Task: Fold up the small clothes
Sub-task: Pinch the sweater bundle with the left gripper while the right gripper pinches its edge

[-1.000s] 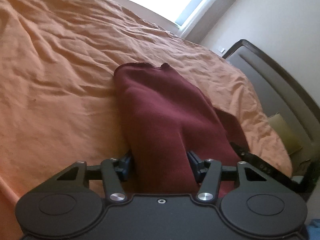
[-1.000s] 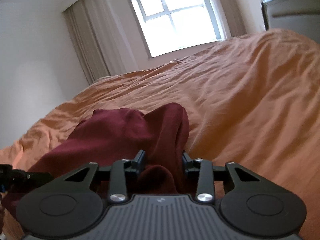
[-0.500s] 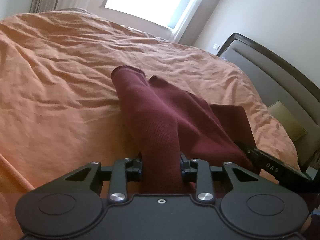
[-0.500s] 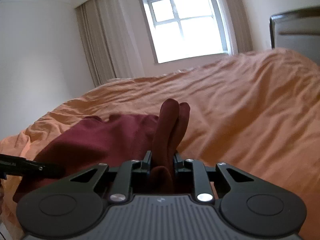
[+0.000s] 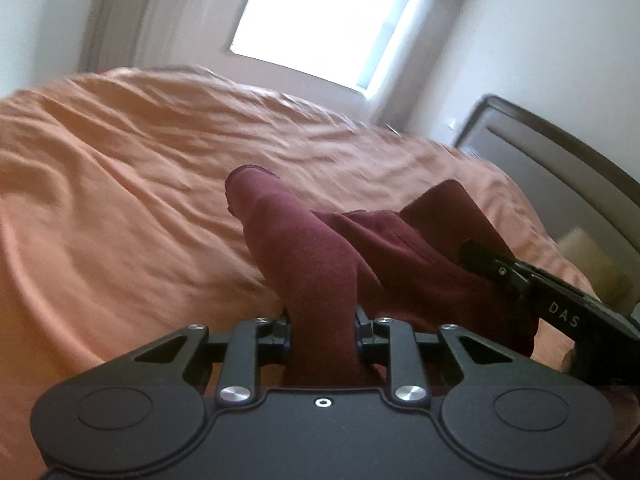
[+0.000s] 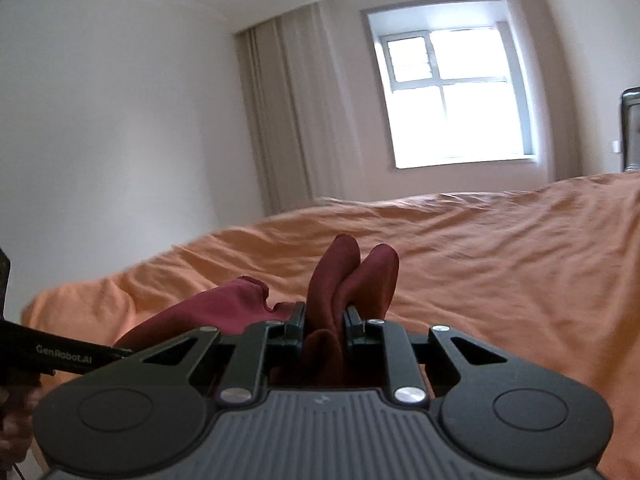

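Orange sheet covers the bed (image 5: 120, 208), wrinkled and filling most of both views, with a window (image 6: 452, 96) and curtain (image 6: 280, 120) on the far wall and a headboard (image 5: 560, 160) at the right. Lifted above the near part of the bed hangs the maroon garment (image 5: 360, 248), bunched between both tools. The left gripper (image 5: 322, 326) has its fingers clamped on one fold; the right gripper (image 6: 324, 320) pinches another doubled fold. Thick cloth could slip from either pinch if the hands pull apart unevenly, leaving a crooked fold. Readable lettering: "DAS" on the right tool, "GenRobot.AI" on the left.
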`<state>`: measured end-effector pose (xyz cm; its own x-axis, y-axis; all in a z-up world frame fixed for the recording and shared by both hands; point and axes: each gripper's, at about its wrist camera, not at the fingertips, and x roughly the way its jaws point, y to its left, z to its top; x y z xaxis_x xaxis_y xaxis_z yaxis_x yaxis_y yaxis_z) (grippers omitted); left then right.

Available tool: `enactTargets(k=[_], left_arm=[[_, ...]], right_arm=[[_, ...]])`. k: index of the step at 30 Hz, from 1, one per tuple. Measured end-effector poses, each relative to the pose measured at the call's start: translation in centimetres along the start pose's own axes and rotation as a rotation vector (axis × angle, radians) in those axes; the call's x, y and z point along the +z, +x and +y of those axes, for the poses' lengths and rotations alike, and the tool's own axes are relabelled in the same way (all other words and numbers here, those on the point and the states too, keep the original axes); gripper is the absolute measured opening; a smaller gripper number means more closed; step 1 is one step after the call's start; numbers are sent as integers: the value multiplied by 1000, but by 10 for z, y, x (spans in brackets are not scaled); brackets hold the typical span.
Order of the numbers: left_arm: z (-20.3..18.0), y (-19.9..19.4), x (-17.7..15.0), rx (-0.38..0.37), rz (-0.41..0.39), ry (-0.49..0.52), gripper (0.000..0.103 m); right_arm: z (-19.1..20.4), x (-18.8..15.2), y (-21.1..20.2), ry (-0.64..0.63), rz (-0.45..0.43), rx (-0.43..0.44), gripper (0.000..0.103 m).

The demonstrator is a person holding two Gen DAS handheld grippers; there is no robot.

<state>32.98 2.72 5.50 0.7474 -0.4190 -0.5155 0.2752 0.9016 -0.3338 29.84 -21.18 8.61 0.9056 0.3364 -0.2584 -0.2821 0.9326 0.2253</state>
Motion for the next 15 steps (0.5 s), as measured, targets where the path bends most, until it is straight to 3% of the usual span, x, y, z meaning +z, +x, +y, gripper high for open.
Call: enactTargets(k=[5, 9, 15], left_arm=[[49, -26, 26, 104, -62, 1, 28], [90, -33, 34, 166, -69, -43, 28], [135, -19, 13, 155, -31, -153, 30]], right_arm=[[33, 3, 55, 53, -14, 94, 20], [47, -6, 95, 119, 30, 139, 20], [30, -32, 121, 164, 108, 68, 22]])
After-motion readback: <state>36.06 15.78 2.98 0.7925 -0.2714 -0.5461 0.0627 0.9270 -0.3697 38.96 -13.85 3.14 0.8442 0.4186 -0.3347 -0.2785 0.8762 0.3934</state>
